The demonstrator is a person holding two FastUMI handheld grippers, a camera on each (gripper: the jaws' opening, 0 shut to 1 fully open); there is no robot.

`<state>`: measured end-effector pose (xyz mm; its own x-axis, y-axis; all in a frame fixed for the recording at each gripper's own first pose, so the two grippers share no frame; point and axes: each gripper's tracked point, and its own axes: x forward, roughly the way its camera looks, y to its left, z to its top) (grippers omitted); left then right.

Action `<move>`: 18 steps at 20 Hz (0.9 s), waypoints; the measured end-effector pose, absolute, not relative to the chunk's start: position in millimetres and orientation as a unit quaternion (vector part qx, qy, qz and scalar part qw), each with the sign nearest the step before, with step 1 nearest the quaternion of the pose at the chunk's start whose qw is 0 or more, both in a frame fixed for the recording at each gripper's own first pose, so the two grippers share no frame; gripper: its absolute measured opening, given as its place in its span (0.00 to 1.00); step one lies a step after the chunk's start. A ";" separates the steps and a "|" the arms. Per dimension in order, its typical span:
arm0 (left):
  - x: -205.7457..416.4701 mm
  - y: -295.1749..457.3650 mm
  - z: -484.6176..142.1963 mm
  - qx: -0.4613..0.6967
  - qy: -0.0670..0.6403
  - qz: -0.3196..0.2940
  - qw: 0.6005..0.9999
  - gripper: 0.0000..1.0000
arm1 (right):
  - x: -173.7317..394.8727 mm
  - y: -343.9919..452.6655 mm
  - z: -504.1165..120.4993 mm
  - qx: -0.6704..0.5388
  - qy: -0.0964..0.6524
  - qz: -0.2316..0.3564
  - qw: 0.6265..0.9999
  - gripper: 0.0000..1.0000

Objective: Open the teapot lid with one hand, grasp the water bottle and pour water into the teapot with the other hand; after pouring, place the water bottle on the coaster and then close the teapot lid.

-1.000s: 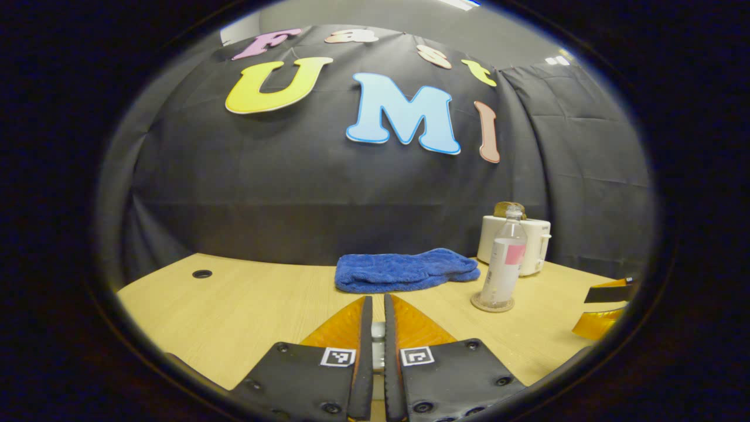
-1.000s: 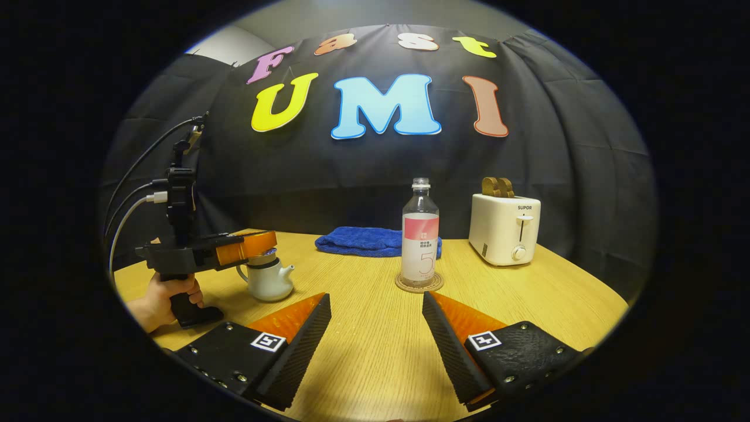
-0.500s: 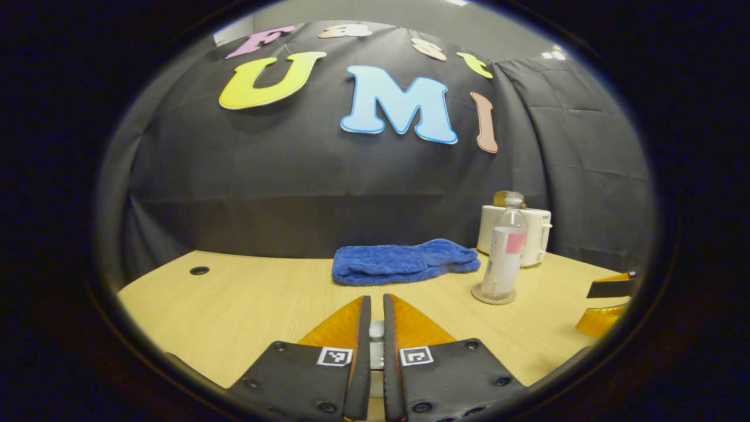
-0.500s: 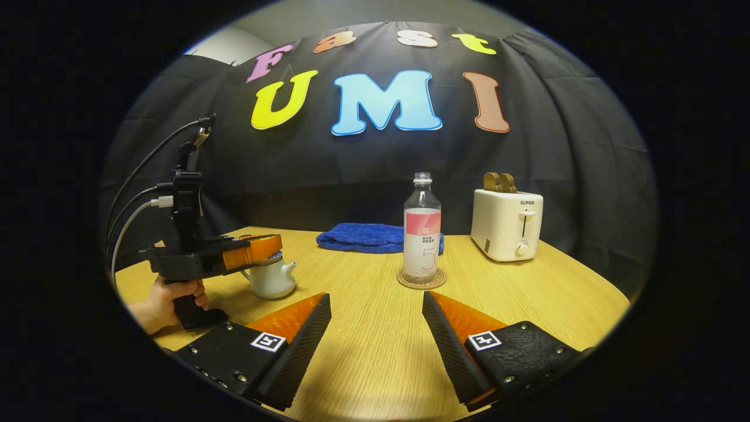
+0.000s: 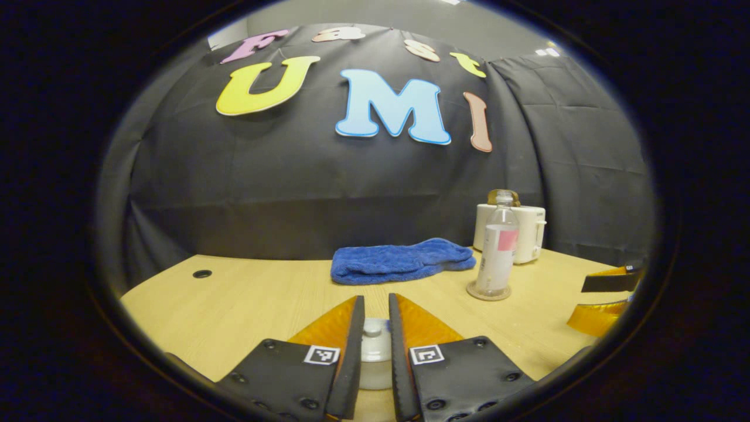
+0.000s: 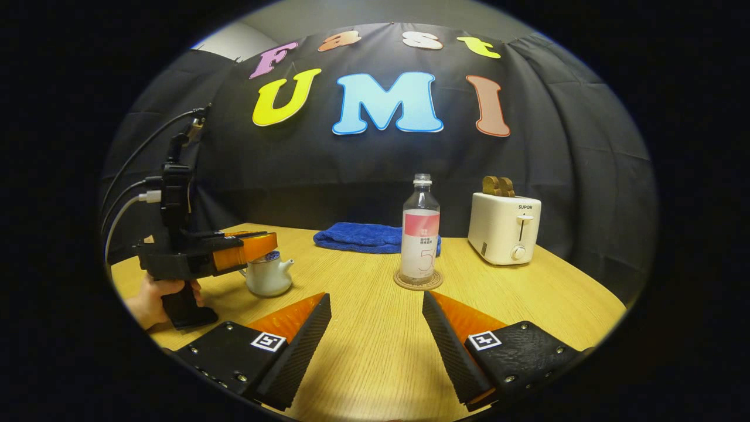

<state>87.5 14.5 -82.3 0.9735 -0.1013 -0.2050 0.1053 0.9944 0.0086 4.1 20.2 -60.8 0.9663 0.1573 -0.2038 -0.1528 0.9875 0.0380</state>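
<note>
**Lid between the fingers, bottle parked on its coaster**

On the wooden tabletop [image 6: 375, 351], a white toaster [image 6: 504, 228] stands behind a folded blue towel [image 6: 363, 237]. The water bottle [image 6: 419, 234] rests upright on the round coaster [image 6: 418, 281]. The right tool [image 6: 375, 328] hangs wide open before it. At the white teapot [image 6: 266, 276], the left tool [image 5: 373, 346] sits narrow around the lid knob [image 5: 373, 330]; whether it grips, I cannot tell.

Bare table [image 6: 363, 340] lies open before the water bottle [image 6: 419, 234]; toaster [image 6: 505, 227] stands just beside.
</note>
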 end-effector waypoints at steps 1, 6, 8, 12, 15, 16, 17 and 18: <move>81.2 13.7 -77.2 0.006 0.098 -0.049 0.994 0.35 | 4.1 19.0 -57.5 0.011 0.098 0.077 0.992 0.97; 43.2 8.6 -60.8 0.006 0.079 -0.028 0.996 0.36 | 0.0 16.3 -41.9 0.010 0.064 0.068 0.996 0.97; 24.7 5.9 -51.0 0.003 0.064 -0.023 0.998 0.41 | -3.2 17.2 -38.1 0.006 0.054 0.068 0.996 0.97; -6.7 -1.8 -38.9 0.005 0.044 -0.016 0.999 0.45 | -18.4 22.6 -40.7 0.005 0.051 0.076 0.996 0.97; -27.6 -9.2 -41.8 0.015 0.044 -0.017 0.999 0.44 | -37.8 23.1 -44.1 0.007 0.061 0.084 0.995 0.97; -34.1 -11.2 -42.7 0.013 0.046 -0.018 0.999 0.44 | -43.6 20.5 -42.4 0.007 0.062 0.083 0.995 0.97; -39.9 -13.5 -45.2 0.009 0.050 -0.017 0.999 0.44 | -49.5 18.4 -39.8 0.007 0.062 0.082 0.995 0.97; -44.7 -13.7 -47.4 0.006 0.053 -0.014 0.998 0.44 | -54.2 16.0 -36.6 0.009 0.060 0.080 0.995 0.97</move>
<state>-44.7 -13.7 -47.4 0.9941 -0.0268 -0.1054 0.0281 0.9995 0.0108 -54.2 16.0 -36.6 0.9799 0.1602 -0.1185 -0.1579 0.9870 0.0284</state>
